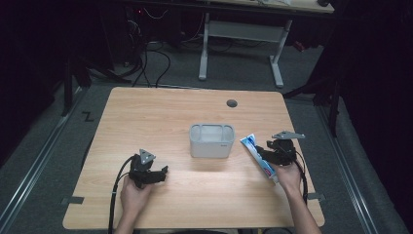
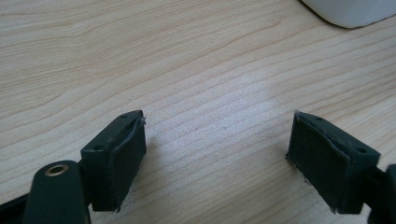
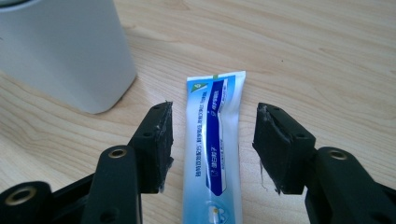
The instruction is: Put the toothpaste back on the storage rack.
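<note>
So, the tube (image 3: 212, 140) is seen lying flat on the surface (image 1: 160, 112), just right of the holder (image 1: 212, 140) in the high view, with its flat crimped end pointed toward that holder's side. The right hand-held gripper (image 3: 212, 144) is positioned around the tube: a jaw is set on each side, gaps are left on both, so nothing is pinched yet. The jaws are kept fairly wide. The left hand-held gripper (image 2: 217, 154) is parked low over bare wood at the near left, well apart from the tube, jaws spread wide with nothing between them. A corner of the holder is caught at the top of its view.
</note>
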Motion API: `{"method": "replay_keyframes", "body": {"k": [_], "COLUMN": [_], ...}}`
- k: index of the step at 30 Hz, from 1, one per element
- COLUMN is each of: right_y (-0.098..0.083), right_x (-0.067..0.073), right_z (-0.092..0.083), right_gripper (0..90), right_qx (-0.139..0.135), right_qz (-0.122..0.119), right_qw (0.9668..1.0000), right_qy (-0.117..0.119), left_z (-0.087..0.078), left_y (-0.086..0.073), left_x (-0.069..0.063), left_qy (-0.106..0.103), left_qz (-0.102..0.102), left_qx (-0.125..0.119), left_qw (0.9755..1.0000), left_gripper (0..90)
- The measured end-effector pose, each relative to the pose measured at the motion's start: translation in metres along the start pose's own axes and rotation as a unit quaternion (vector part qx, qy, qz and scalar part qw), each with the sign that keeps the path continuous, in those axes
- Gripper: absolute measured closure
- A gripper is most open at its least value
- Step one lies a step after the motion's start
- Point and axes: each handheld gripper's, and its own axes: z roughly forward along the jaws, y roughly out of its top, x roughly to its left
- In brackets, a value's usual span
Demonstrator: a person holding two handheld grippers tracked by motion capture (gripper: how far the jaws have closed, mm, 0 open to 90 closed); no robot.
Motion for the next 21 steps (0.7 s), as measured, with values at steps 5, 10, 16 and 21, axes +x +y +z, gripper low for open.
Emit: {"method": "replay_keyframes", "body": {"k": [5, 10, 16, 21], "right_y": [0.006, 0.013, 0.017, 0.016], "right_x": [0.000, 0.004, 0.006, 0.004], "right_z": [0.007, 0.022, 0.034, 0.046], "right_gripper": [47.0, 45.5, 45.4, 45.2], "right_qx": [0.015, 0.054, 0.072, 0.097], "right_qz": [-0.007, -0.036, -0.041, -0.036], "right_qw": [0.9999, 0.9976, 0.9965, 0.9945], "right_qy": [-0.004, -0.025, -0.017, -0.014], "left_z": [0.000, 0.000, 0.000, 0.000], "left_y": [0.000, 0.000, 0.000, 0.000], "left_x": [0.000, 0.000, 0.000, 0.000], "left_qy": [0.000, 0.000, 0.000, 0.000], "left_qz": [0.000, 0.000, 0.000, 0.000], "left_qx": [0.000, 0.000, 0.000, 0.000], "left_qw": [1.0000, 1.0000, 1.0000, 1.0000], "left_gripper": [19.4, 19.5, 19.6, 19.5]}}
